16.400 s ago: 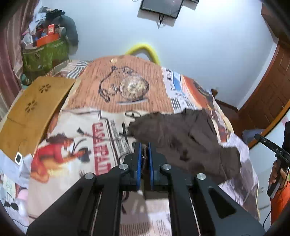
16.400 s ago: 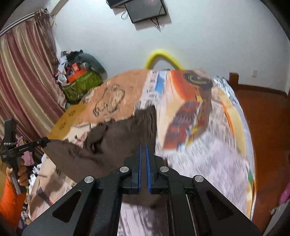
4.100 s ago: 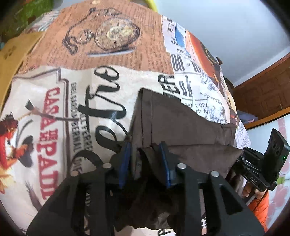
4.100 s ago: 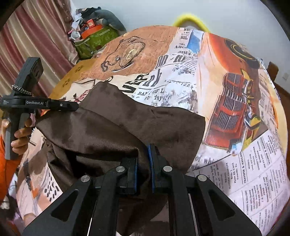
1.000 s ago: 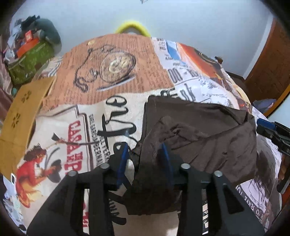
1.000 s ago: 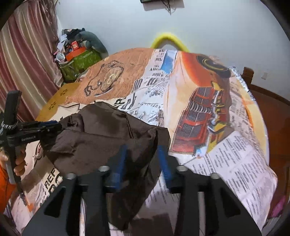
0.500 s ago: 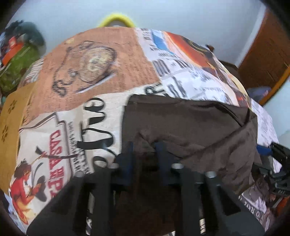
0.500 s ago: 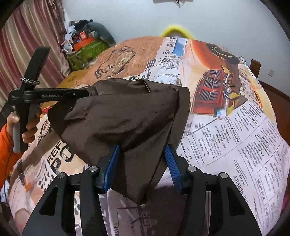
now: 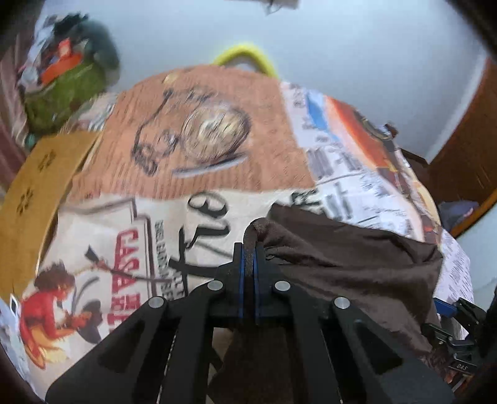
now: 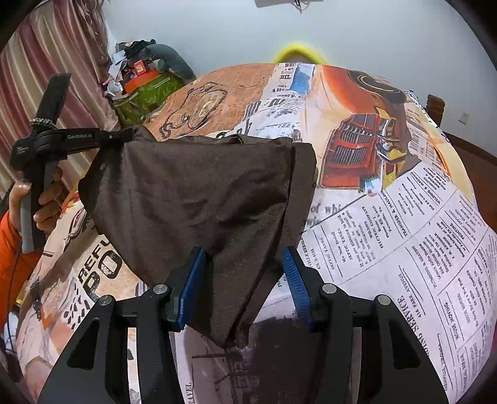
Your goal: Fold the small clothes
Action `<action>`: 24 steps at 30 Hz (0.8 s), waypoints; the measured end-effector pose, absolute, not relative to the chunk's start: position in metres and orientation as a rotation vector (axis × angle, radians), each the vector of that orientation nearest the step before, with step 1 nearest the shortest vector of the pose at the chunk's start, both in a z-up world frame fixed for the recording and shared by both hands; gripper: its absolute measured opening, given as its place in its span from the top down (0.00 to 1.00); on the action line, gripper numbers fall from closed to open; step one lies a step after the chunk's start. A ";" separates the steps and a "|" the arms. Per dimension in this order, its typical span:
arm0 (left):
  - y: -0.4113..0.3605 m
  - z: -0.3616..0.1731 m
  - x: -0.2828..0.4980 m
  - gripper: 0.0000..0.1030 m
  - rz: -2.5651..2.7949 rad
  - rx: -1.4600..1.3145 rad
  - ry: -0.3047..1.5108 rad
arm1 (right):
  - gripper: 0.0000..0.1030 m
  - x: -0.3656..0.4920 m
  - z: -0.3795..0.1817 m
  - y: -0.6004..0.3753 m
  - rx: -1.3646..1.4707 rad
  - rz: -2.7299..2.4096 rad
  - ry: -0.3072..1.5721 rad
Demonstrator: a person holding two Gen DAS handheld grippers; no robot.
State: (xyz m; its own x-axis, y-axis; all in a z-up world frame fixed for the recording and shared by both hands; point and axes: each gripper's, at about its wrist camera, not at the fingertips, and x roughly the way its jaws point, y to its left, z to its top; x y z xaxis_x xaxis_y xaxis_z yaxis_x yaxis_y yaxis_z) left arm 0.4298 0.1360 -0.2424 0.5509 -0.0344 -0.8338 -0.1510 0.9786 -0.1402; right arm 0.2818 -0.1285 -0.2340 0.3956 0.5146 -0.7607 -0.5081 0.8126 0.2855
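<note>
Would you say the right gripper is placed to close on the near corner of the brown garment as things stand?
Probably yes. The right gripper is open, and the brown garment hangs its near corner between the blue pads with nothing else in the gap. The left gripper pinches the far corner, off to the side.

Pale blue wall [image 10: 357,28] behind; striped curtain [image 10: 46,62] at left. Bed under newspaper-print bedspread [image 10: 419,217]. Wooden door [image 9: 466,149] at right; cluttered green bag [image 10: 146,90] in the corner.
</note>
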 end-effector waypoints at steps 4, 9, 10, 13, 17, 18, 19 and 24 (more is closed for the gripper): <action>0.135 -0.269 0.433 0.96 0.068 -0.208 1.081 | 0.53 0.281 -0.234 -0.128 0.012 0.642 0.968; 0.139 -0.259 0.428 0.74 0.041 -0.237 1.076 | 0.53 0.284 -0.228 -0.129 0.015 0.646 0.985; 0.141 -0.254 0.426 0.62 0.036 -0.241 1.060 | 0.53 0.285 -0.225 -0.130 0.020 0.647 0.979; 0.145 -0.241 0.420 0.54 0.044 -0.212 1.012 | 0.53 0.290 -0.211 -0.134 0.026 0.637 0.924; 0.149 -0.243 0.416 0.54 0.044 -0.203 1.031 | 0.53 0.313 -0.204 -0.131 0.039 0.612 0.908; 0.150 -0.246 0.415 0.54 0.043 -0.206 1.040 | 0.54 0.318 -0.205 -0.128 0.042 0.611 0.915; 0.151 -0.249 0.415 0.54 0.041 -0.207 1.047 | 0.59 0.323 -0.208 -0.124 0.043 0.611 0.922; 0.147 -0.262 0.421 0.54 0.020 -0.223 1.080 | 0.91 0.338 -0.220 -0.122 0.120 0.612 0.940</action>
State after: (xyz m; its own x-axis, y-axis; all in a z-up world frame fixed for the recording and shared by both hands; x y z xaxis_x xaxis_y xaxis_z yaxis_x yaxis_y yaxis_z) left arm 0.4215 0.1474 -0.2621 0.4731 -0.0923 -0.8762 -0.1249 0.9774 -0.1704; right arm 0.3382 -0.1222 -0.2199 0.4348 0.5408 -0.7201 -0.4396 0.8253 0.3544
